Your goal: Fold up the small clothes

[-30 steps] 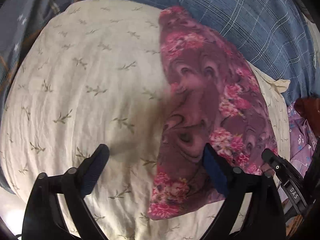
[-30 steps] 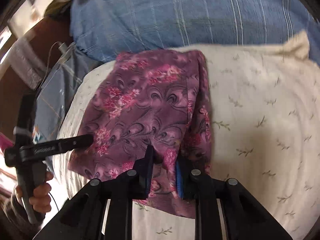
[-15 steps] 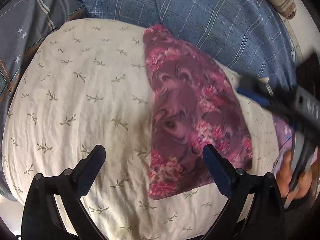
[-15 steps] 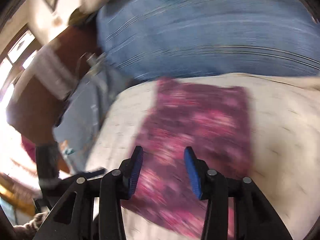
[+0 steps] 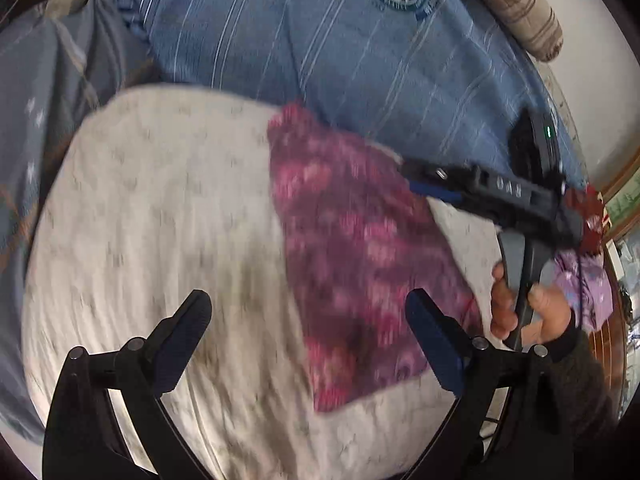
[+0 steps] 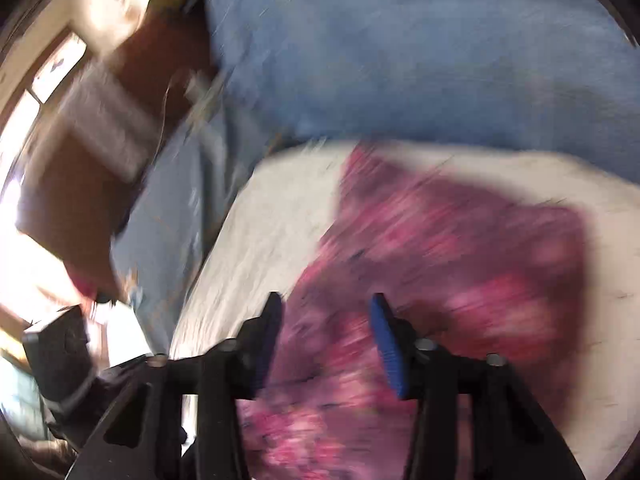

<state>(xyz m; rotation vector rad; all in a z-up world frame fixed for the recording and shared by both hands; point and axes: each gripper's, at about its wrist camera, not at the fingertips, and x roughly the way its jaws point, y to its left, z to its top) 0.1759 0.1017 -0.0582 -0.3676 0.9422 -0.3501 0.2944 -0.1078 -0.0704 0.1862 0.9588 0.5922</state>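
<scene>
A folded purple and pink floral cloth (image 5: 352, 248) lies flat on a cream leaf-print pillow (image 5: 160, 220). It also shows, blurred, in the right wrist view (image 6: 460, 264). My left gripper (image 5: 308, 332) is open and empty, held above the pillow near the cloth's near-left edge. My right gripper (image 6: 326, 336) is open and empty above the cloth's near part. In the left wrist view the right gripper (image 5: 424, 182) reaches in from the right over the cloth's far right edge, held by a hand (image 5: 528, 312).
A blue striped pillow (image 5: 340, 48) lies behind the cream pillow. A grey patterned sheet (image 5: 44, 128) is at the left. A rolled striped bolster (image 5: 508, 4) lies at the far right. Lilac fabric (image 5: 588, 284) sits at the right edge. Brown wooden furniture (image 6: 92, 160) stands left.
My right gripper let go of the cloth, opened and lifted away. The cloth now lies flat on the pillow. My left gripper pulled back and up, staying open.
</scene>
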